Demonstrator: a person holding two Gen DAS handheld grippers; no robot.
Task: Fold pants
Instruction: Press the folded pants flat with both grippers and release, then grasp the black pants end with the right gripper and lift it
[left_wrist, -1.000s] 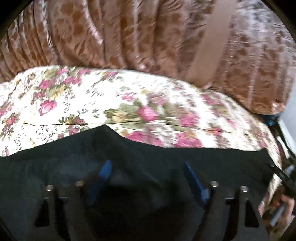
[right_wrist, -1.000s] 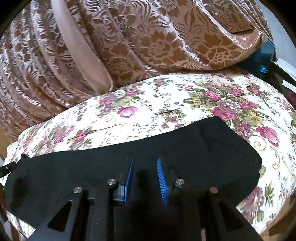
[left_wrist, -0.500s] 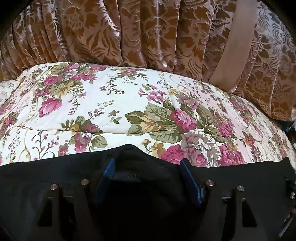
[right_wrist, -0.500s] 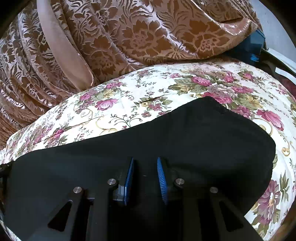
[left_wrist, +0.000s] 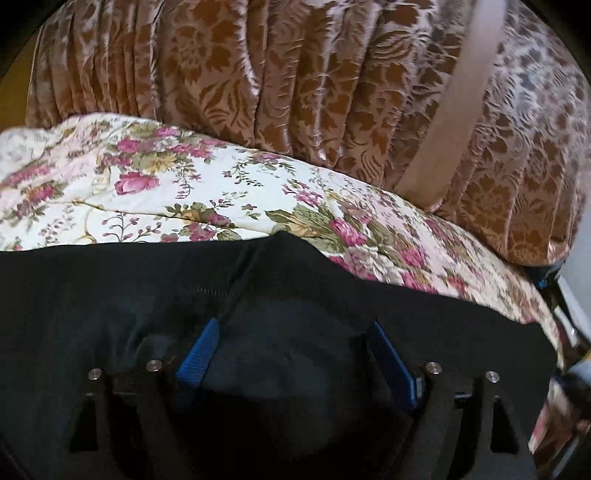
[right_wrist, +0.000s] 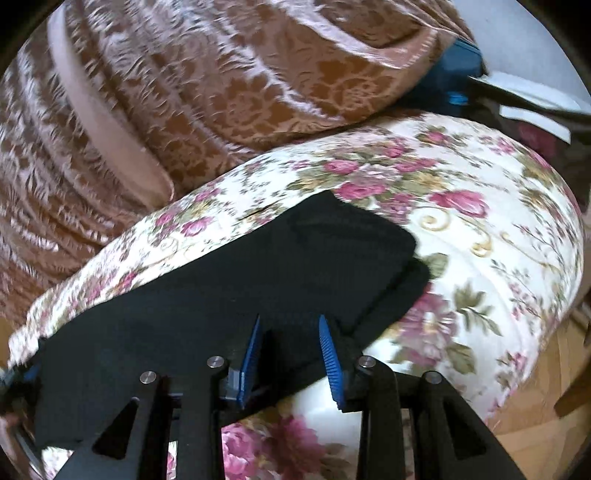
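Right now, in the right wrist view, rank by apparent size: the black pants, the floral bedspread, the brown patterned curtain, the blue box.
1-2. Brown patterned curtain and floral bedspread: too alike to separate.
3. Black pants, enlarged by nearness.
4. Blue box, mostly hidden.

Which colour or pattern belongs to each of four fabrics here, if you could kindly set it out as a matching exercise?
Things:
1. pants
2. quilt
3. drape
4. band across the drape

Looks:
a. pink roses on white
b. plain black
c. plain beige
d. brown leaf pattern

Pairs: 1-b, 2-a, 3-d, 4-c
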